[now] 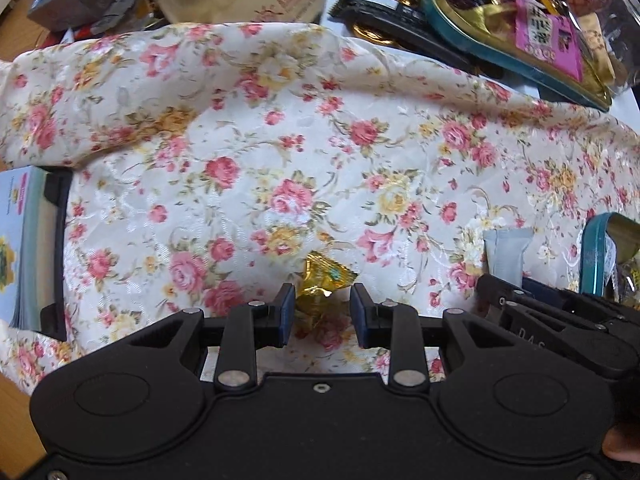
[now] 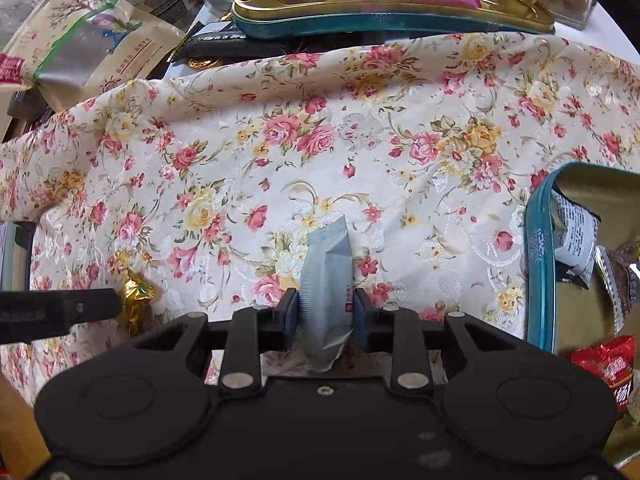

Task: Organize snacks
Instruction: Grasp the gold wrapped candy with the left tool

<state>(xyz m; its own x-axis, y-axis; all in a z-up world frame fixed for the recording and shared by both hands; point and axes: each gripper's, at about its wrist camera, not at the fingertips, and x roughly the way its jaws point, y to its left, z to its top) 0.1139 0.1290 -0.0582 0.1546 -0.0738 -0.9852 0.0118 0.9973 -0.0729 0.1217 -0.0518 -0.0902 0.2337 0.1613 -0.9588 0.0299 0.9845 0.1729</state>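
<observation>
A gold-foil candy (image 1: 324,280) lies on the floral cloth (image 1: 280,140). My left gripper (image 1: 322,308) points down over it, open, with the candy between the fingertips and no clear squeeze from the pads. The right wrist view shows the same candy (image 2: 138,300) just past a left finger (image 2: 80,306). My right gripper (image 2: 326,308) is shut on a grey snack packet (image 2: 326,268), which stands on edge with a pad against each side. That packet (image 1: 506,252) also shows in the left wrist view, to the right of the candy.
An open teal tin (image 2: 540,260) with a gold inside holds wrapped snacks at the right. A second teal tin (image 2: 360,24) full of snacks sits behind the cloth, beside a beige pouch (image 2: 80,48). A red packet (image 2: 608,364) lies near right. A booklet (image 1: 28,248) lies at left.
</observation>
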